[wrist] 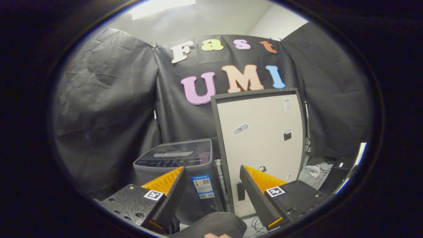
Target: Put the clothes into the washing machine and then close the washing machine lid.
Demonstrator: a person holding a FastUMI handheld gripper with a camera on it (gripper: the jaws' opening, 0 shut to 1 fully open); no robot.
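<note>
The grey top-loading washing machine [175, 162] stands on the floor beyond my left finger, against the black cloth wall. Its lid [173, 153] lies flat and down. My gripper [212, 170] is open, with its fingers wide apart and nothing pressed between them. A dark grey garment [214, 224] bulges up low between the bases of the fingers, nearer to me than the fingertips. A bit of a person's hand [216, 235] shows just under that garment.
A tall beige cabinet [261, 138] with a dark frame stands right beside the washing machine, beyond my right finger. A grey hose [219, 175] runs down between the two. Cables and a white object [314, 172] lie on the floor to the cabinet's right.
</note>
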